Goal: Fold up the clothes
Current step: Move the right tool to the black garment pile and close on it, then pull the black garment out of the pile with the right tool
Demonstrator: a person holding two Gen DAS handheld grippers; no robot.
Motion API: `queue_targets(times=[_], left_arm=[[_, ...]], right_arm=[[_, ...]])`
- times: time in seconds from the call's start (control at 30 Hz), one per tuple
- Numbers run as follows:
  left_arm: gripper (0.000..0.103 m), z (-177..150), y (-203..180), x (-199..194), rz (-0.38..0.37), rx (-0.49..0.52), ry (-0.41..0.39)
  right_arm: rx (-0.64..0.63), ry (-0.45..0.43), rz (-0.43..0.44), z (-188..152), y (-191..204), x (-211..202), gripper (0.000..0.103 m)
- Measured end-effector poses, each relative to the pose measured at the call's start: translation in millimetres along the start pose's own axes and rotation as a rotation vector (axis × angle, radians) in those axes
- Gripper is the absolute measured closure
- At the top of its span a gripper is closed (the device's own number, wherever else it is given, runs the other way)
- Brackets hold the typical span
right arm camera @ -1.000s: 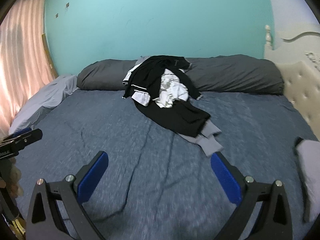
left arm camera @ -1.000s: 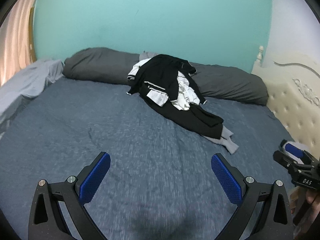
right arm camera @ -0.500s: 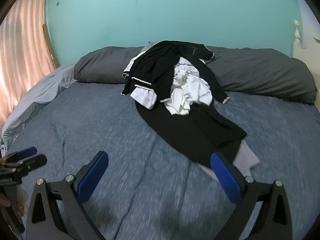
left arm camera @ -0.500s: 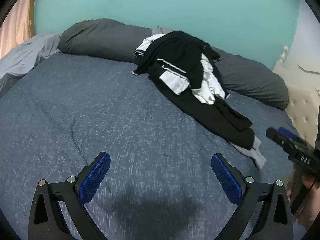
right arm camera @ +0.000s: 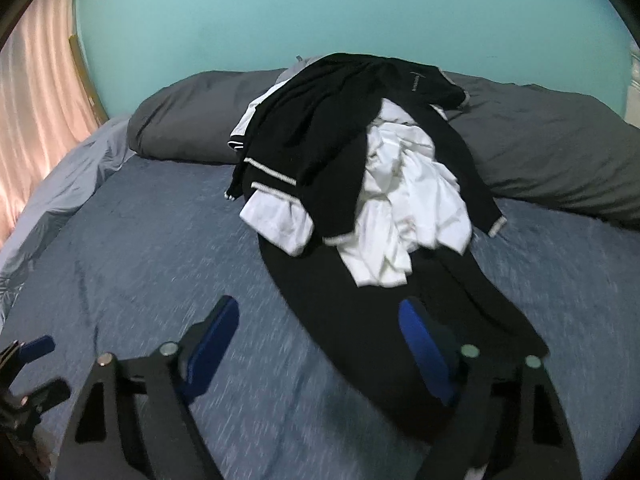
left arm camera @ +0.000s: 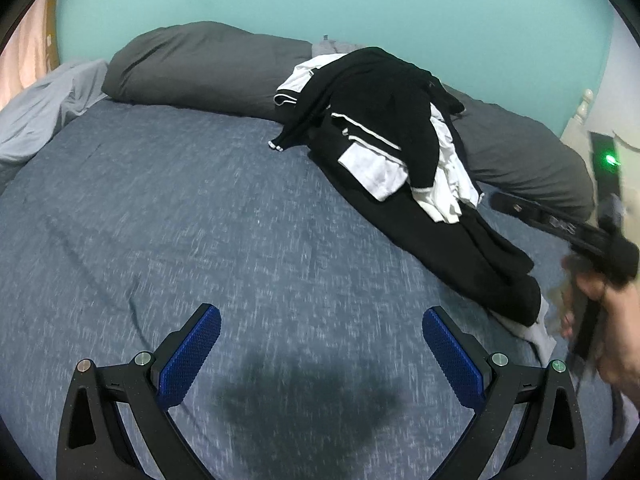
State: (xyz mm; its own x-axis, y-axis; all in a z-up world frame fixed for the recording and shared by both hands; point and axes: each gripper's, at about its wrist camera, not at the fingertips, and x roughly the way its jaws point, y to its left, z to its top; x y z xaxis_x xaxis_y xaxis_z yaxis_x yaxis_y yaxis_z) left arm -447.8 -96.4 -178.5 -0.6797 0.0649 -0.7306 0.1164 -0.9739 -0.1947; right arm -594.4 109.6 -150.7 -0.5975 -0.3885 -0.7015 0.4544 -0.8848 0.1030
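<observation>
1. A pink curtain (right arm camera: 36, 92) hangs at the far left, well left of the heap of clothes (right arm camera: 356, 168) that serves as landmark here.
2. A pale grey sheet (right arm camera: 68, 184) lies crumpled at the bed's left edge, left of the heap.
3. A long dark grey pillow roll (left arm camera: 208, 68) runs behind the heap along the teal wall (right arm camera: 320, 12), showing on both its sides.
4. The left gripper (left arm camera: 320, 356) hangs over the bare blue bedspread (left arm camera: 168, 216), in front of the heap and to its left; its jaws stand wide with nothing between them.
5. The heap itself sits mid-bed against the pillow roll: a black top with white trim (right arm camera: 320, 136) on top, a crumpled white garment (right arm camera: 408, 200) under it, and a long black garment (right arm camera: 380, 312) trailing toward the near right.
6. The right gripper (right arm camera: 320, 344) is at the near end of that black garment, in front of the heap; its jaws are closing, with black cloth seen between the fingers, the pads not visibly pressing it.
7. A hand (left arm camera: 612, 320) grips its handle, right of the heap.
</observation>
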Motion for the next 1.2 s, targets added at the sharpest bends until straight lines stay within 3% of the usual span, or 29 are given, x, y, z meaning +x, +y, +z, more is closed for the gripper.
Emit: queue_targets(times=[0.17, 0.43, 0.57, 0.63, 0.7, 0.8, 1.2], left_arm=[[0.000, 11, 14, 17, 0.016, -0.016, 0.003], [0.000, 1, 29, 48, 0.004, -0.065, 0.069], [0.000, -4, 35, 58, -0.001, -0.074, 0.086], [0.000, -6, 39, 61, -0.003, -0.083, 0.089], [0.000, -8, 42, 63, -0.007, -0.092, 0.091], [0.000, -14, 45, 62, -0.012, -0.093, 0.090], [0.000, -55, 51, 16, -0.014, -0.092, 0.034]], right_arm=[[-0.008, 0.024, -0.012, 33, 7, 48, 0.022], [0.017, 0.042, -0.049, 74, 13, 115, 0.022], [-0.023, 0.062, -0.065, 86, 19, 138, 0.042], [-0.045, 0.087, -0.098, 88, 21, 151, 0.061], [-0.060, 0.087, -0.104, 90, 21, 154, 0.088], [-0.078, 0.057, -0.095, 86, 20, 143, 0.096], [-0.149, -0.050, 0.054, 30, 37, 30, 0.098]])
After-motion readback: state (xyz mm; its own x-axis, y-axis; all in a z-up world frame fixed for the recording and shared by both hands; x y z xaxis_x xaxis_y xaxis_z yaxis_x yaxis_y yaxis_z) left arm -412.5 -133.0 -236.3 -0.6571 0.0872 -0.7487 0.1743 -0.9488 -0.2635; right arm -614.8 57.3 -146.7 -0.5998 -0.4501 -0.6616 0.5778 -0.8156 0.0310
